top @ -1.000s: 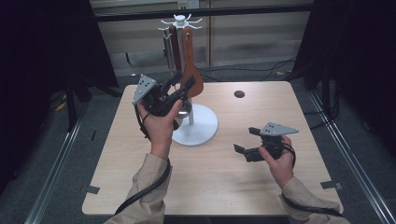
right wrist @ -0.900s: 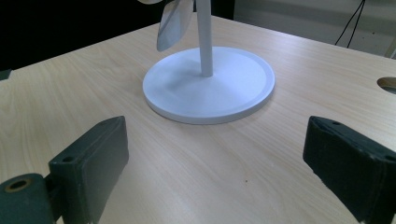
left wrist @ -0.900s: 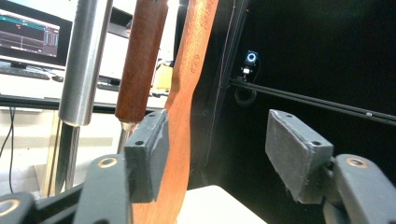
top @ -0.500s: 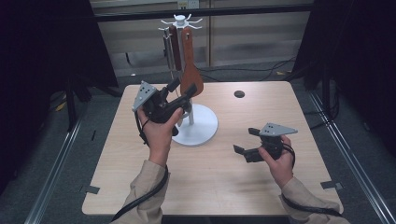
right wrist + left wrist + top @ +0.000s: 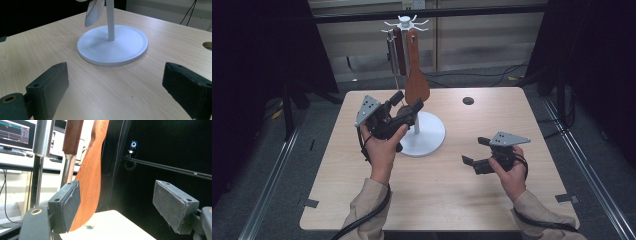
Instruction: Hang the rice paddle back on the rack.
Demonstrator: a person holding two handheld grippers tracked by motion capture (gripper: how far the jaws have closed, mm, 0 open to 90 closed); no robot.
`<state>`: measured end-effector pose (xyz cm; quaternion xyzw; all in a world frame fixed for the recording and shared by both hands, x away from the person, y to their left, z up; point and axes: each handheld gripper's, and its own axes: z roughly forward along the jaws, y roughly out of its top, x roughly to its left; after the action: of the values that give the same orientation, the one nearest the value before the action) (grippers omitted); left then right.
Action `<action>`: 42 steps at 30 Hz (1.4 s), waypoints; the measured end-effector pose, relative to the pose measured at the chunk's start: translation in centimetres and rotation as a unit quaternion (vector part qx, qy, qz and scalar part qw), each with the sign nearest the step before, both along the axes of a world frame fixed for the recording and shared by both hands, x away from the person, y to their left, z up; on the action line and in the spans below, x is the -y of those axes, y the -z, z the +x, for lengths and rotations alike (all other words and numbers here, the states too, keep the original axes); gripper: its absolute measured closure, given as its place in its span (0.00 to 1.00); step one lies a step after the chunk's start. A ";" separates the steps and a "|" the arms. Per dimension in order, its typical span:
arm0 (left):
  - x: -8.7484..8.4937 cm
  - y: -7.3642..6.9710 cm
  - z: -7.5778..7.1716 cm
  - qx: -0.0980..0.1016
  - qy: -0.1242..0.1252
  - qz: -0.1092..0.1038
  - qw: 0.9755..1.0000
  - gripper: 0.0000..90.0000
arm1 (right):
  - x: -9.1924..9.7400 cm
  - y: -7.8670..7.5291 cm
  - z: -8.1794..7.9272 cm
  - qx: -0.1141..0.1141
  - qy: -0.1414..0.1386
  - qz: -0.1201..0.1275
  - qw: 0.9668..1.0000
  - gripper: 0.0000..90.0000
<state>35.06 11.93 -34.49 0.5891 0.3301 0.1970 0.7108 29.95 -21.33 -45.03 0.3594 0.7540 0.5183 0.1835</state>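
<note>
Wooden spatula (image 5: 416,80) hangs beside the raised left tool (image 5: 404,106), its jaws just opened wide.

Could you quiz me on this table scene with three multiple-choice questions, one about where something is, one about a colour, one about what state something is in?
1. Where does the wooden spatula hang?
A. on the white rack
B. flat on the table
C. in the right gripper

2. What colour is the rack's round base?
A. red
B. white
C. black

3. How do the left gripper's jaws stand?
A. clamped on the spatula
C. clamped on the rack's pole
B. open, with a pad beside the spatula

Answers:
1. A: in the high view it hangs from a hook at the top of the rack.
2. B: the base is white in the high view and the right gripper view.
3. B: in the left gripper view the jaws stand wide apart; they have just been opening, and nothing is pressed between them.
</note>
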 end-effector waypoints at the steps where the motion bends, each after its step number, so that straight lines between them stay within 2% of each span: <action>1: -0.1 0.1 0.0 0.002 0.000 0.005 1.000 0.24 | 0.0 0.0 0.0 0.001 0.000 0.000 1.000 0.07; 5: 0.0 0.5 -0.2 -0.002 0.004 0.002 1.000 0.23 | 0.0 0.0 0.0 0.000 -0.001 0.000 1.000 0.07; 9: -0.1 1.0 -0.4 -0.001 0.010 0.013 1.000 0.22 | 0.0 0.1 0.0 -0.001 -0.003 0.000 1.000 0.07; 13: 0.0 1.6 -0.5 -0.010 0.012 0.013 1.000 0.21 | 0.0 0.0 0.0 0.000 -0.003 0.000 1.000 0.07; 23: 0.4 3.2 -1.0 -0.022 0.024 0.033 0.999 0.19 | 0.0 0.0 0.0 0.000 -0.006 0.001 1.000 0.07; 29: 0.7 4.2 -1.3 -0.027 0.028 0.052 0.998 0.18 | 0.0 0.1 0.0 0.001 -0.008 0.001 1.000 0.07; 30: 0.9 4.4 -1.4 -0.029 0.026 0.044 0.998 0.18 | 0.0 0.1 0.0 0.000 -0.008 0.002 1.000 0.07; 33: 1.0 4.8 -1.5 -0.028 0.033 0.064 0.997 0.17 | 0.0 0.0 0.0 0.000 -0.010 0.004 1.000 0.07; 34: 1.1 4.9 -1.5 -0.029 0.033 0.060 0.997 0.16 | 0.0 0.0 0.0 0.001 -0.010 0.003 1.000 0.07; 35: 1.1 5.1 -1.5 -0.027 0.043 0.068 0.996 0.16 | 0.1 0.0 0.0 0.002 -0.010 0.003 1.000 0.07; 36: 1.3 5.2 -1.6 -0.033 0.037 0.060 0.997 0.16 | 0.1 0.0 0.0 0.001 -0.009 0.003 1.000 0.07; 37: 1.3 5.3 -1.6 -0.029 0.048 0.072 0.996 0.16 | 0.1 0.0 0.0 0.001 -0.009 0.003 1.000 0.07; 38: 1.4 5.4 -1.7 -0.034 0.043 0.065 0.996 0.16 | 0.1 0.0 0.0 0.001 -0.008 0.002 1.000 0.07; 39: 1.3 5.5 -1.6 -0.028 0.046 0.078 0.996 0.15 | 0.1 0.0 0.0 0.001 -0.008 0.002 1.000 0.07; 42: 1.5 5.8 -1.7 -0.032 0.051 0.080 0.995 0.15 | 0.2 0.0 0.1 0.000 -0.006 0.003 1.000 0.07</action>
<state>33.33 10.42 -40.34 0.6663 0.3057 0.1676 0.6592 30.02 -21.55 -45.05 0.3551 0.7547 0.5218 0.1792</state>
